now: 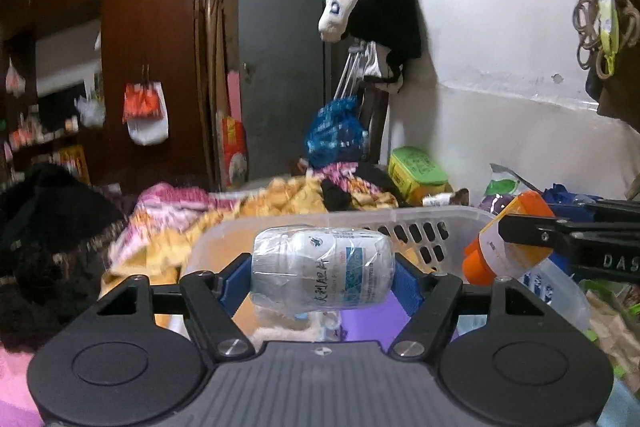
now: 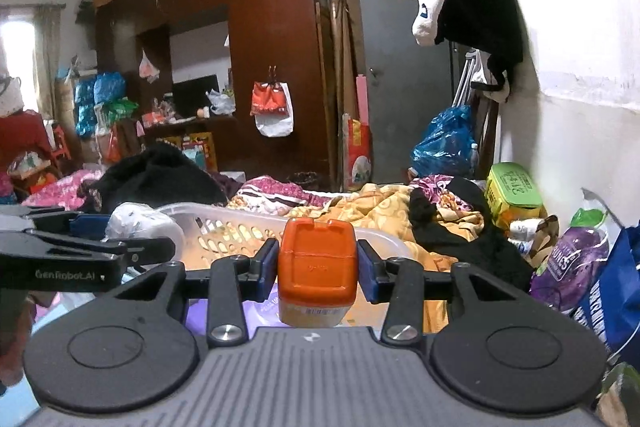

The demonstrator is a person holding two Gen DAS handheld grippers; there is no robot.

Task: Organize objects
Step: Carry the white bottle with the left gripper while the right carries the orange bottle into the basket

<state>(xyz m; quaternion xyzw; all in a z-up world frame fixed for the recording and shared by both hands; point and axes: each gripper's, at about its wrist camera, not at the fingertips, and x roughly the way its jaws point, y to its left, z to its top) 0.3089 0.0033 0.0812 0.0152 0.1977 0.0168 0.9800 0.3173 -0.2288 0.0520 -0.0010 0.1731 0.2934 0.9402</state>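
**poster_a:** ok so the left gripper [image 1: 323, 273]; its jaws are clamped on a white pill bottle [image 1: 322, 269] that lies sideways between the blue pads [image 1: 230, 281], wrapped in clear crinkly plastic, label with blue print facing the camera; pads look pressed on both ends. It sits in the air right in front of the white plastic basket [image 1: 416, 223], the slotted one, which rests on the bed.

**poster_b:** and the right gripper [image 2: 318, 269]? From its own camera the jaws have an orange-capped bottle [image 2: 317, 263] between them, cap toward the lens; the left pad looks to touch the cap, but there's a thin gap on the right side, so it's hard to call it a firm grip; can't tell for sure.

**poster_a:** yeah, the left camera shows that same bottle tilted, orange ends and a pale label, at the basket's right corner with the black finger across it.

**poster_b:** both things are just at the near side of the basket, not inside it; the basket's floor looks bare from the right view.

**poster_a:** further out: a yellow patterned blanket [image 2: 384, 211] rumpled on the bed behind the basket, a black garment [image 2: 160, 175] to the left, a green-lidded box [image 2: 514, 187] by the white wall; a dark wood wardrobe [image 2: 272, 27] and a grey door [image 2: 396, 67] at the back; a blue plastic bag [image 2: 444, 143] beside the door.
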